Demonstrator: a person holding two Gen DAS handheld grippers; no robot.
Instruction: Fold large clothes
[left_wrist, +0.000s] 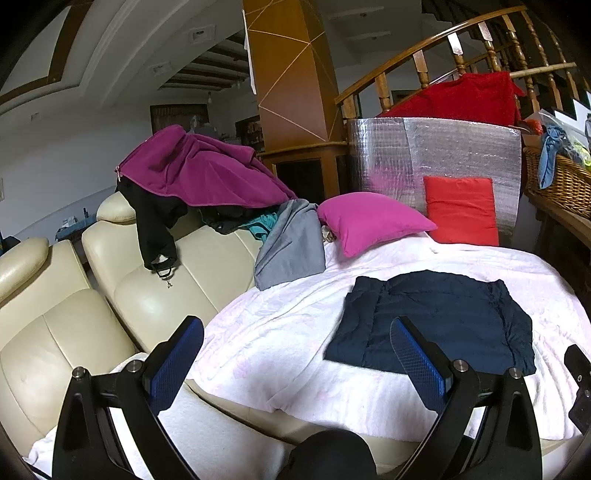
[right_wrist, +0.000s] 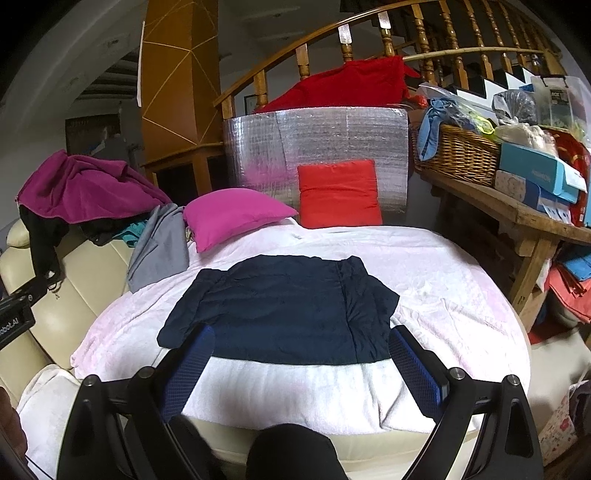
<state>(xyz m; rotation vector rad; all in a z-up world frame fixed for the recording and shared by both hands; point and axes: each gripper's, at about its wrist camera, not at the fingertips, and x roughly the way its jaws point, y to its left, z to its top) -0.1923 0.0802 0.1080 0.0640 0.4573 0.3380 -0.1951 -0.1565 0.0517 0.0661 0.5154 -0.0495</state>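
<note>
Surface: pale pink blanket spread over a cream sofa.
Garment: navy jacket, folded flat, near the blanket's front edge.
Left claw: spread wide, empty, above the blanket left of the jacket.
Right claw: spread wide, empty, over the jacket's near hem.
Background: magenta pillow, red cushion.

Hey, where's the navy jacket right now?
The navy jacket lies flat on the pale pink blanket, centred just ahead of the open right gripper. In the left wrist view it sits to the right, nearer than the magenta pillow.
</note>
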